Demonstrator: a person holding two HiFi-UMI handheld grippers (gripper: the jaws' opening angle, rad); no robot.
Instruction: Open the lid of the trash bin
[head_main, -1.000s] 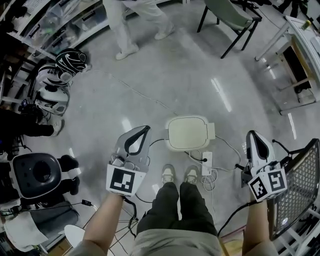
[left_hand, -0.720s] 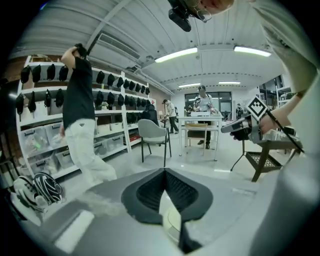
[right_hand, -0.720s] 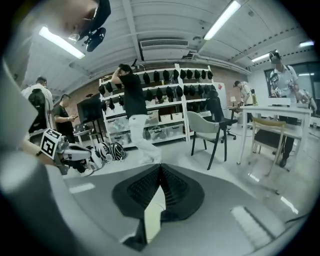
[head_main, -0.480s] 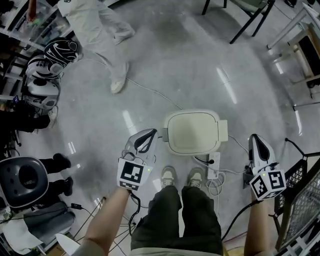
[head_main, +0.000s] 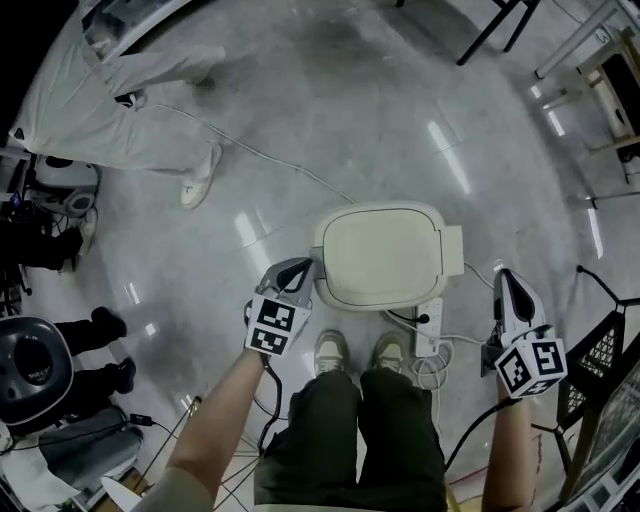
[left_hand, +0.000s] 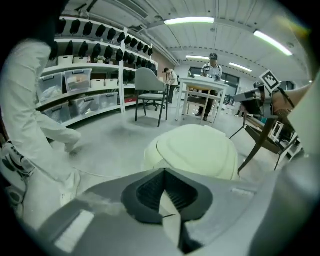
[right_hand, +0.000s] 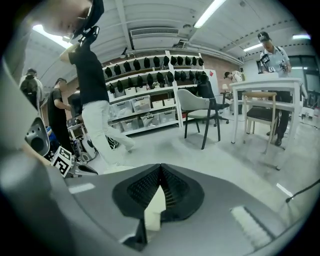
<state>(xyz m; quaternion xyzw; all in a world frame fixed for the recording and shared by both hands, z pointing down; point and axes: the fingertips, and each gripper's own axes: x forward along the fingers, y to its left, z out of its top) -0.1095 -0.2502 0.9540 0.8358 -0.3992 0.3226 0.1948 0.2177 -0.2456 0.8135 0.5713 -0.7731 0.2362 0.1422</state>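
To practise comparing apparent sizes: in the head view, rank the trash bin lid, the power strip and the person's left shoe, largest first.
1. trash bin lid, clearly largest.
2. left shoe and power strip look about alike, so unranked.

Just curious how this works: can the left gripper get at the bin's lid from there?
Probably yes. The left gripper sits right beside the left edge of the lid with nothing between them, though its jaws are together and would need to part to grip.

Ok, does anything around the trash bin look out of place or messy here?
Only floor clutter: a power strip with loose cables lies right beside the person's shoes, close to the closed trash bin. It looks like a trip risk. The bin itself looks intact.
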